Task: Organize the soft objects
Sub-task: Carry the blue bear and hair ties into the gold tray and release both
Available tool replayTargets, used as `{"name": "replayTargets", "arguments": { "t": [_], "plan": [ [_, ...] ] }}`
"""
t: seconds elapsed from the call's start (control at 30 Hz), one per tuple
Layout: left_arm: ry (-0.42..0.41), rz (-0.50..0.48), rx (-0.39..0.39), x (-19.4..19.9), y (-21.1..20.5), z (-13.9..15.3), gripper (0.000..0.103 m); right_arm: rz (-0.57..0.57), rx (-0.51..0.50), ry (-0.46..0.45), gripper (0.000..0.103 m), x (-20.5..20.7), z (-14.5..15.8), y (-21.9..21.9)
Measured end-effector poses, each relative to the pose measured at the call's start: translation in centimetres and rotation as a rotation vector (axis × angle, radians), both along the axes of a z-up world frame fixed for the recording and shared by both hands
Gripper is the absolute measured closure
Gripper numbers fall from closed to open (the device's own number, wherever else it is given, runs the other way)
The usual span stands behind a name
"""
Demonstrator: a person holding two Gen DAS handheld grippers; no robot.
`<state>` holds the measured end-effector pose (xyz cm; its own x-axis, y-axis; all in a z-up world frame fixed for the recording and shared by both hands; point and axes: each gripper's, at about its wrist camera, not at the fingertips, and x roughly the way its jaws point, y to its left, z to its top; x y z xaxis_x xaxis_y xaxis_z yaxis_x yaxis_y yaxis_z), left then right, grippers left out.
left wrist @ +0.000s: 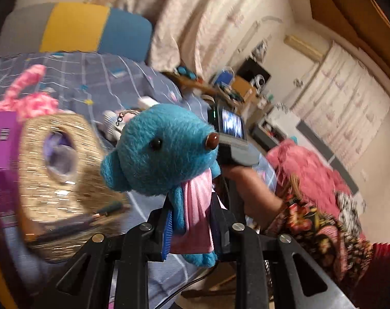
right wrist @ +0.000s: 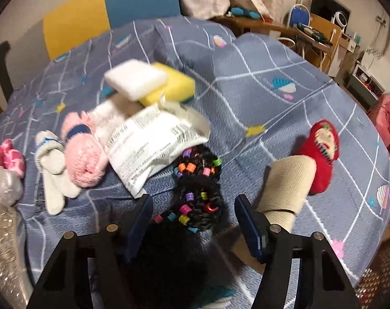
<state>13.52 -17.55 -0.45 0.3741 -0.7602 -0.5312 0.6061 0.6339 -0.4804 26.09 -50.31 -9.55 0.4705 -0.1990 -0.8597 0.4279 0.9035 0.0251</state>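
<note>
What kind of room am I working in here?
Most likely a lived-in bedroom: a bed under a blue patterned bedspread, drawn curtains, and a cluttered wooden desk beside it.

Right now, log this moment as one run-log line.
left hand-held gripper: shut on blue plush bear, lifted | right hand-held gripper: open over black beaded hairpiece | basket: nearby

On the bed lay two sponges, one white [right wrist: 135, 78] and one yellow [right wrist: 174, 85]. One blue bear [left wrist: 161, 149], one red doll [right wrist: 321, 149], one white glove [right wrist: 53, 172].
</note>
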Motion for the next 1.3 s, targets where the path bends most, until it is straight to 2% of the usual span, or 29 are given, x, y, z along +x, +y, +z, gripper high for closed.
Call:
{"name": "replayTargets", "arguments": {
  "t": [0.17, 0.43, 0.47, 0.5, 0.63, 0.73, 0.87, 1.07, 1.17, 1.3],
  "plan": [
    [-0.013, 0.099, -0.049, 0.3, 4.3, 0.8, 0.079, -0.028, -0.026, 0.023, 0.060, 0.5, -0.7, 0.9],
    [0.002, 0.286, -0.200, 2.2, 10.7, 0.8, 0.078, -0.021, 0.044, -0.096, 0.064, -3.9, 2.3, 3.4],
    [0.006, 0.296, -0.201, 2.4, 11.1, 0.7, 0.078, -0.020, 0.059, -0.111, 0.065, -4.6, 2.7, 3.8],
    [0.013, 0.306, -0.200, 2.7, 11.8, 0.7, 0.078, -0.016, 0.073, -0.125, 0.070, -5.3, 3.1, 4.3],
    [0.039, 0.347, -0.196, 3.1, 14.1, 0.0, 0.078, 0.003, 0.104, -0.166, 0.071, -7.5, 4.1, 6.3],
    [0.090, 0.368, -0.212, 3.5, 15.8, -1.1, 0.078, 0.033, 0.101, -0.183, 0.073, -8.4, 4.3, 7.9],
    [0.166, 0.420, -0.289, 3.7, 19.1, -2.6, 0.078, 0.032, 0.110, -0.209, 0.074, -9.3, 4.9, 9.4],
    [0.197, 0.532, -0.372, 3.9, 24.6, -3.8, 0.078, 0.048, 0.099, -0.310, 0.074, -11.4, 7.7, 12.4],
    [0.216, 0.585, -0.347, 4.4, 27.1, -4.7, 0.077, 0.064, 0.107, -0.368, 0.074, -12.5, 9.8, 13.7],
    [0.252, 0.639, -0.171, 5.7, 30.1, -6.3, 0.077, 0.094, 0.127, -0.437, 0.074, -13.4, 12.5, 15.5]
  ]
}}
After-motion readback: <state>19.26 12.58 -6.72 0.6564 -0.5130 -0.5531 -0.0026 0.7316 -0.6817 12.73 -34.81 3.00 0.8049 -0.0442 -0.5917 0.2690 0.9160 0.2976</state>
